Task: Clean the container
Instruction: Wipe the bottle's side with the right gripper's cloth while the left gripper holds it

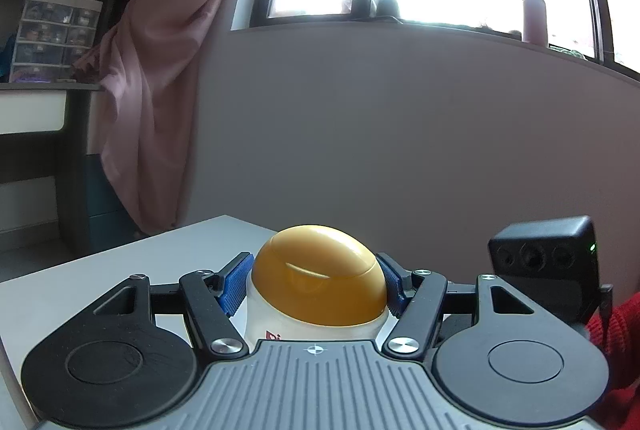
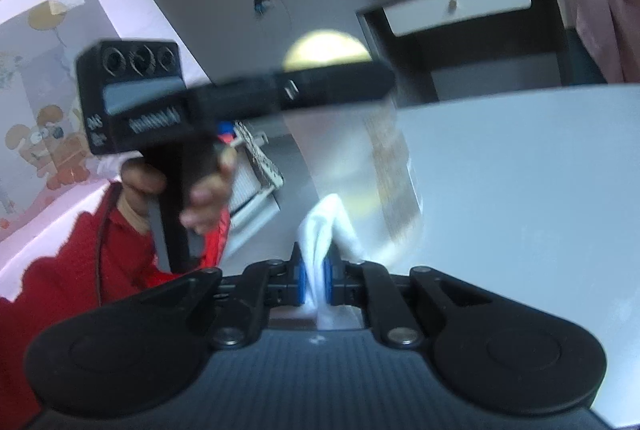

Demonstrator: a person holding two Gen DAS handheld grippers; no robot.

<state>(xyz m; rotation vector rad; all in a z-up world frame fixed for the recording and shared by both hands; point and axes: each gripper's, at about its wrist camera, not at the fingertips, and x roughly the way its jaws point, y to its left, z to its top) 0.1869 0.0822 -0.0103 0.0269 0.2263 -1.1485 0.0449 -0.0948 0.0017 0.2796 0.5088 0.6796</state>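
The wiping step looks to be in hand: the left gripper (image 1: 316,284) has its blue pads part-way spread and pressed on either side of the bottle (image 1: 316,294) just below its yellow cap (image 1: 318,270), holding it upright over the white table (image 1: 120,270). The right gripper (image 2: 316,282) is pinched tight on a white cloth (image 2: 324,230) — its free end pokes toward twelve o'clock, touching or nearly touching the bottle's clear side. Next, I judge, the cloth must rub along that wall while the left grip stays firm — blur hides exact contact.
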